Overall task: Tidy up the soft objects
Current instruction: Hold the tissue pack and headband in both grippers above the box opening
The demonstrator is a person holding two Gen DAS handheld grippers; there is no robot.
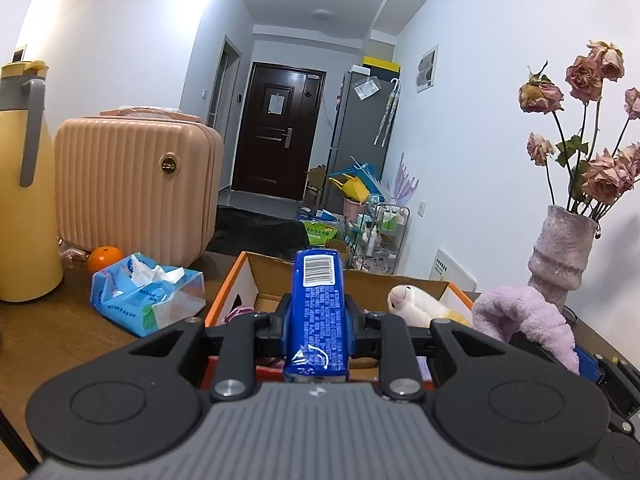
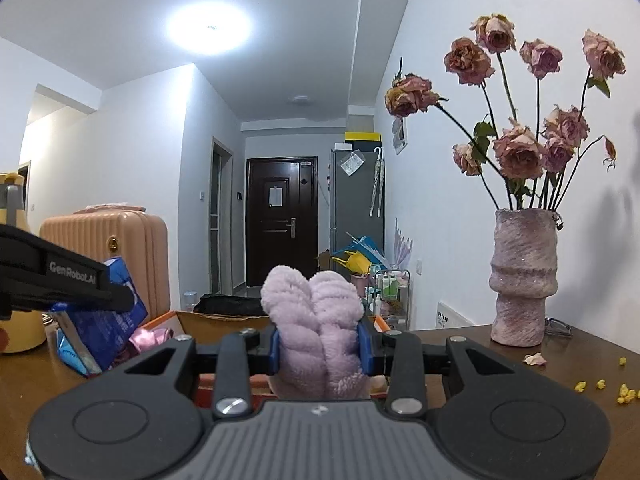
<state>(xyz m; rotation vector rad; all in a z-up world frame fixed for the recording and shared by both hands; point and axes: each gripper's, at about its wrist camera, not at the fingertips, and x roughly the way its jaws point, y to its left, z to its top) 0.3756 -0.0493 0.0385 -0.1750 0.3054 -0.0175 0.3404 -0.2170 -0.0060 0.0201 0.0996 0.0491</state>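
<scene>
My left gripper [image 1: 318,316] is shut on a blue tissue pack [image 1: 318,312] with a barcode, held upright over the near edge of an open orange-edged cardboard box [image 1: 240,276]. A white plush toy [image 1: 416,304] and pink fabric [image 1: 238,314] lie in the box. My right gripper [image 2: 320,340] is shut on a folded lilac fluffy cloth [image 2: 316,320], just in front of the box [image 2: 224,320]. The cloth also shows at the right of the left wrist view [image 1: 524,316]. The left gripper with its pack shows in the right wrist view [image 2: 116,300].
On the brown table: an opened light-blue tissue pack [image 1: 148,292], an orange [image 1: 105,258], a pink ribbed case [image 1: 136,180], a yellow jug [image 1: 24,184], a vase of dried roses [image 2: 522,276], glasses [image 2: 558,326] and yellow crumbs [image 2: 624,392].
</scene>
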